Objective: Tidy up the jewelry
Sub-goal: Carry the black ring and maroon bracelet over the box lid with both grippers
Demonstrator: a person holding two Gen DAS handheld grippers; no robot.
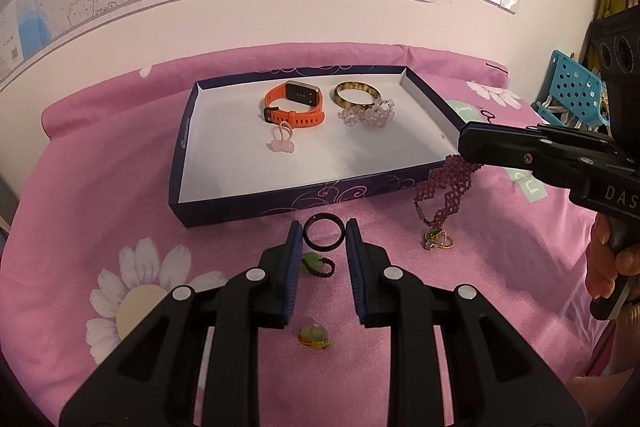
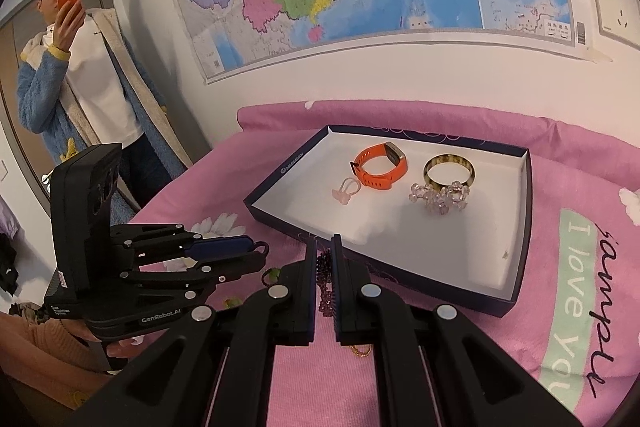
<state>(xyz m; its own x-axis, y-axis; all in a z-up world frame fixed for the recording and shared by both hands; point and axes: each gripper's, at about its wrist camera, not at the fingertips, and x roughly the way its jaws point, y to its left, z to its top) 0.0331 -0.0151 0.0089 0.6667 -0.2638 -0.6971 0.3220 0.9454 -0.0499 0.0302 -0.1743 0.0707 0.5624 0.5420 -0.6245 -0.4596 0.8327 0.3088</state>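
2 claws: left claw (image 1: pixel 320 233) gapes around black ring (image 1: pixel 323 233); "DAS"-marked right claw (image 2: pixel 325 247) pinches purple bracelet (image 1: pixel 448 183).

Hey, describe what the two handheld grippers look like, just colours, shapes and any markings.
Both are matte black plastic with angular linkage arms joined by round silver rivets. The fingers are flat and straight, lined with ribbed dark-blue pads. The left gripper carries a boxy black camera housing and white lettering, including "GenRobot.AI". The right gripper shows white letters "DAS" on its side and a similar housing with round lens openings. No cables are visible.
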